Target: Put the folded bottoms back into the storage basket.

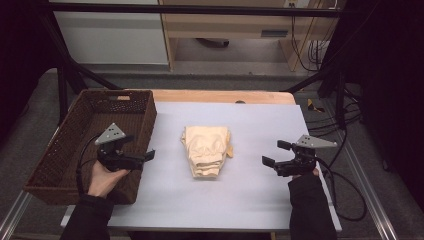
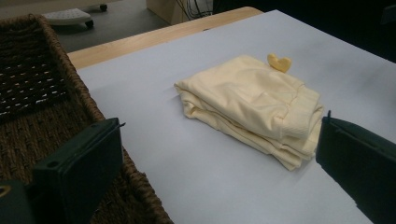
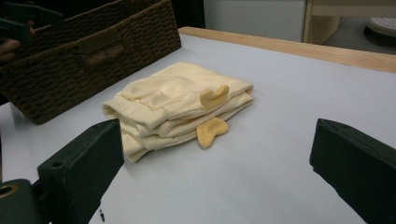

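One empty wicker basket (image 1: 55, 165), left.

The folded cloth (image 1: 206, 150) is laid at the middle of the tabletop (image 1: 260, 195). The basket (image 1: 60, 172) is set at the left edge, well apart from the cloth.

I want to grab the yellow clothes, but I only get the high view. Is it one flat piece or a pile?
Observer: In the right gripper view, the yellow garment is folded into several layers, one on top of another.
Operator: And the little bit sticking out at its side?
Observer: There are two of them, in a darker yellow. One flap curls up on the top layer. The other flap lies flat on the table below it.
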Demonstrator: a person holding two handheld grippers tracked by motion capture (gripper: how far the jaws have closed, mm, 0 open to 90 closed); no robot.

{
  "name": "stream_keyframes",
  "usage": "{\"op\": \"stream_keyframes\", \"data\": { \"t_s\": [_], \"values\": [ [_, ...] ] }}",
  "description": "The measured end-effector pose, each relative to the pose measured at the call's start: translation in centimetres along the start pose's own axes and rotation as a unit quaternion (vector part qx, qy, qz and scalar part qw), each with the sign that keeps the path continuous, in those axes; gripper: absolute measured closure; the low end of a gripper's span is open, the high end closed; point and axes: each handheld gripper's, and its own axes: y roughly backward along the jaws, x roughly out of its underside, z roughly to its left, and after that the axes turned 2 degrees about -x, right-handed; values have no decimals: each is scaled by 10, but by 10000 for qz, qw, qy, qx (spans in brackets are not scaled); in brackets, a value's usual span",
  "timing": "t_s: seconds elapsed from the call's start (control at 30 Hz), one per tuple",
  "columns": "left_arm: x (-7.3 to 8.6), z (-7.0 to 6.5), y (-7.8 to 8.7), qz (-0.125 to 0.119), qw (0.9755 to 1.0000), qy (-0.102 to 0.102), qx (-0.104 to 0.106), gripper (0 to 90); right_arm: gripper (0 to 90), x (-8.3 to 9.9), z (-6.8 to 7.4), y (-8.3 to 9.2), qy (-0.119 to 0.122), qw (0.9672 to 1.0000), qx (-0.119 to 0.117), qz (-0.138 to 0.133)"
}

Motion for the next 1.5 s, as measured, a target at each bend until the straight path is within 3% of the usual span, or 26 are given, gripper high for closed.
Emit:
{"op": "stream_keyframes", "data": {
  "t_s": [0.53, 1.03, 1.5],
  "values": [
    [-7, -6, 3, -5, 10000, 5, -62, 6, 32, 0, 0, 0, 9, 10000, -2, 5],
    [-18, -25, 3, -98, 9999, -51, 47, 6, 32, 1, -1, 0, -2, 10000, 2, 12],
    [-21, -42, -6, -25, 9998, -160, 132, 5, 32, 1, -1, 0, -23, 10000, -3, 11]
  ]
}}
